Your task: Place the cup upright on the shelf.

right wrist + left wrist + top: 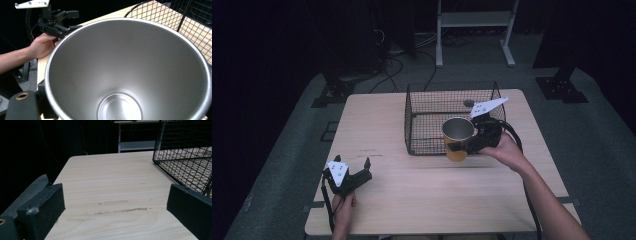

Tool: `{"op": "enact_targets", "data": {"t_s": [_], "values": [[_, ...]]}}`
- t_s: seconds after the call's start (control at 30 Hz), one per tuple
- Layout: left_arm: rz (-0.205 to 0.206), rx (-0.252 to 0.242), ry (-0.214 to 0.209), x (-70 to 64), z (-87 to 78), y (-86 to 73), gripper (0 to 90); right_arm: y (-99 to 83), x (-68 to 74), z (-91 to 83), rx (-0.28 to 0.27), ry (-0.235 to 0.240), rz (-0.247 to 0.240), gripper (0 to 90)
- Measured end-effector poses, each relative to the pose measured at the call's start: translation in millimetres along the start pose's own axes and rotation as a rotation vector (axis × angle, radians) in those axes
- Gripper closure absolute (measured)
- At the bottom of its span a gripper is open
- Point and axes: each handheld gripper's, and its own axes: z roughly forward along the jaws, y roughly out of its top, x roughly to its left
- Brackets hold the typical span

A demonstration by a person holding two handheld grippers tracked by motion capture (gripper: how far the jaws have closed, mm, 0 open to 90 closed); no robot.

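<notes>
A yellow cup [456, 150] with a steel inside [130, 70] is upright at the front wall of the black wire basket [432, 100]. My right gripper [462, 143] is shut on the cup, one jaw against its outer side. In the right gripper view the cup's mouth is close up. My left gripper [353, 162] sits low over the table's front left, open, with nothing between its jaws. In the left gripper view its two black pads [42, 210] stand wide apart over bare wood, and the basket [185, 157] is at the right.
The wooden table [377, 125] has bare room left of and in front of the basket. A small dark round thing [468, 103] lies near the basket's far side. Stands and cables [387, 60] are on the floor behind the table. A scuff mark [120, 210] shows on the wood.
</notes>
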Motion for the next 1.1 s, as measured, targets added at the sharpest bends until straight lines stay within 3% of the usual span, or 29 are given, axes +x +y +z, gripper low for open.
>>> {"op": "enact_targets", "data": {"t_s": [0.6,1.1], "values": [[0.000,-0.001,-0.003,0.1,0.0,0.0,0.8,29.8,-15.6,-2.6,0.016,0.007,0.001,13.0],[0.012,0.000,-0.004,-1.2,-0.1,0.0,0.8,53.7,-36.4,8.9,0.050,0.020,-0.003,12.7]]}}
